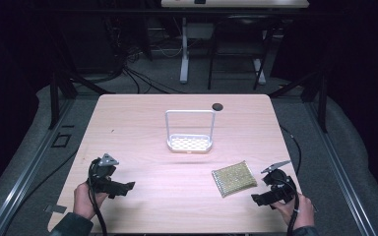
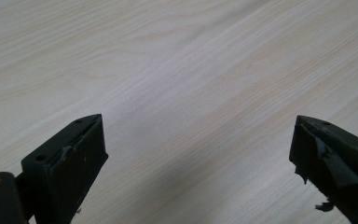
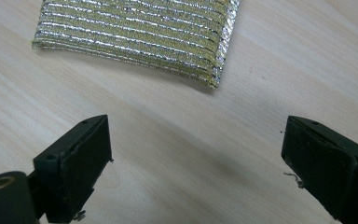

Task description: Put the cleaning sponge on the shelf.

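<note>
I am holding my left gripper (image 2: 196,154) and right gripper (image 3: 196,154) wide open, empty, the frame cutting off the scouring pad's (image 3: 140,32) far edge.

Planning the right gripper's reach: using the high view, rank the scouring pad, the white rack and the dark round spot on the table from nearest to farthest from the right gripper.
1. Scouring pad: glittery gold-silver, just left of the right gripper, near the table's front.
2. White rack: mid-table, farther back and left.
3. Dark round spot: near the table's far edge, behind the rack.
</note>
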Available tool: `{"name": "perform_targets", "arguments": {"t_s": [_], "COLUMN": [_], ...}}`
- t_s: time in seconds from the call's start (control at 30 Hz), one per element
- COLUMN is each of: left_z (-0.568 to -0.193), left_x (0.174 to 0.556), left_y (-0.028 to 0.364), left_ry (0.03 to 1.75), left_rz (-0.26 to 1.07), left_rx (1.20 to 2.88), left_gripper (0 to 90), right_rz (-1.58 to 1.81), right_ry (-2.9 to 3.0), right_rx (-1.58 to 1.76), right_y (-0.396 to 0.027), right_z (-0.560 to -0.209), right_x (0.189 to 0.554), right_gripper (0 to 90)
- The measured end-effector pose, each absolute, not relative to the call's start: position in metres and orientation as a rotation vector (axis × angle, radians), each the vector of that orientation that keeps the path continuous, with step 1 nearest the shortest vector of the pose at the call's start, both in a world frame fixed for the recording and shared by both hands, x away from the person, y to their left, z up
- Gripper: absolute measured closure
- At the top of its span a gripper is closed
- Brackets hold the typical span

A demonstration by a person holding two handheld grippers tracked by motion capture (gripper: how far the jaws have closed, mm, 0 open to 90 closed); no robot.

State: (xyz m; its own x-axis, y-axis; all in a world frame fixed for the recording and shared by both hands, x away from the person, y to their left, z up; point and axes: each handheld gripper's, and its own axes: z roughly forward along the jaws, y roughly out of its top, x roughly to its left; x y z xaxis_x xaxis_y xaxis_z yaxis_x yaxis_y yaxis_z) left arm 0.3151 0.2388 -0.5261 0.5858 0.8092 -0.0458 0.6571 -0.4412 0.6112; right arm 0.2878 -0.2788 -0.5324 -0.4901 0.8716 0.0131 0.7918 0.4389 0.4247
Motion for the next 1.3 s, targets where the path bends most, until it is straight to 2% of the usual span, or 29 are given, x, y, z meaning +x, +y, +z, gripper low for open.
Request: {"name": "perform_targets", "arguments": {"t_s": [0.7,1.13,1.3], "left_z": [-0.528,-0.528,-0.528], "left_x": [0.313,0.314,0.313], "left_y": [0.239,0.24,0.239], "left_ry": [1.179,1.176,1.178], "left_rz": [0.331,0.333,0.338], "left_rx": [2.226,2.233,2.235], "left_gripper": [3.7,4.2,4.3], "right_rz": [0.694,0.657,0.615], "right_ry": [2.512,2.563,2.56], "right_rx": [1.379,1.345,1.353], "right_y": [-0.244,-0.215,-0.211], "right_z": [-0.529,-0.542,-0.547], "right_x": [0.319,0.346,0.35], "right_gripper": [9.7,15.0,20.7]}}
